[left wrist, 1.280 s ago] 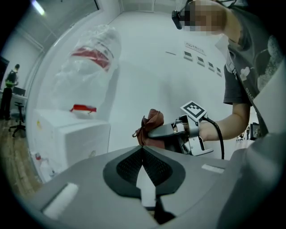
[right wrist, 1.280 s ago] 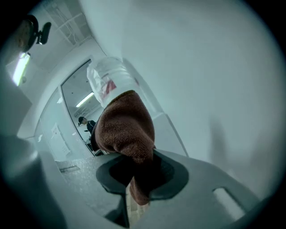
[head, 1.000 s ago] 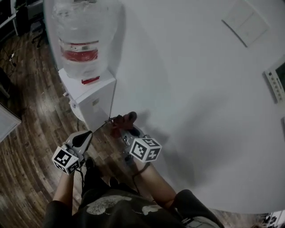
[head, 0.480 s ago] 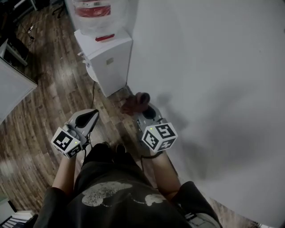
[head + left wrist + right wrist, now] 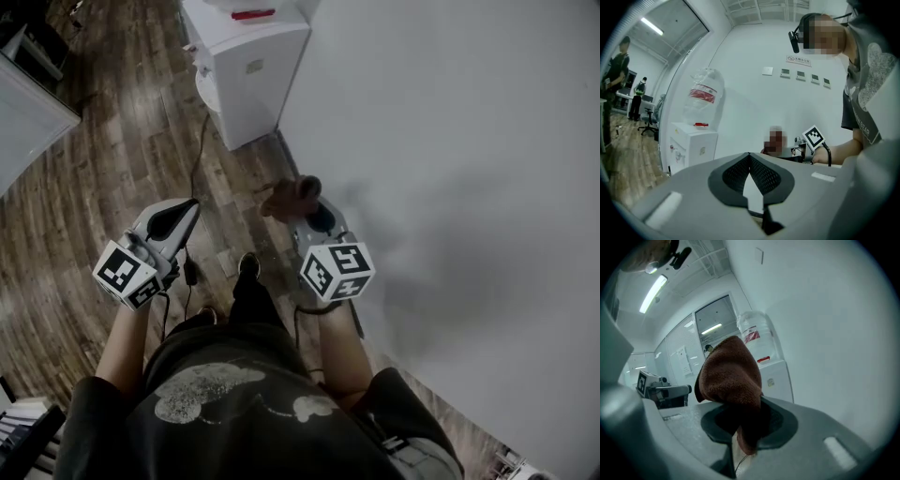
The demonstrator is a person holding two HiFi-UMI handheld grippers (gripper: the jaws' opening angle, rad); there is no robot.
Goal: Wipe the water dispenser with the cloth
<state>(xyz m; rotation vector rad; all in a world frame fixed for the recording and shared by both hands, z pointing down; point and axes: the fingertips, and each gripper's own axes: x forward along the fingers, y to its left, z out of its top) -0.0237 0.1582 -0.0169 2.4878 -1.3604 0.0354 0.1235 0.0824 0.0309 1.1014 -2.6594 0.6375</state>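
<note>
This looks like an office. A white water dispenser (image 5: 251,75) stands on a wood-plank floor (image 5: 94,187) against a plain white wall (image 5: 450,141). Control panels (image 5: 801,74) hang in a row. At far left, a glass partition (image 5: 670,79) shows strip lights (image 5: 651,26), a wheeled chair (image 5: 649,124) and people (image 5: 616,61).

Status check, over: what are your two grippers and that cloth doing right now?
Right gripper shut on brown cloth. Left gripper shut, empty. Water dispenser ahead, not yet touched. Nothing seen blocking.
</note>
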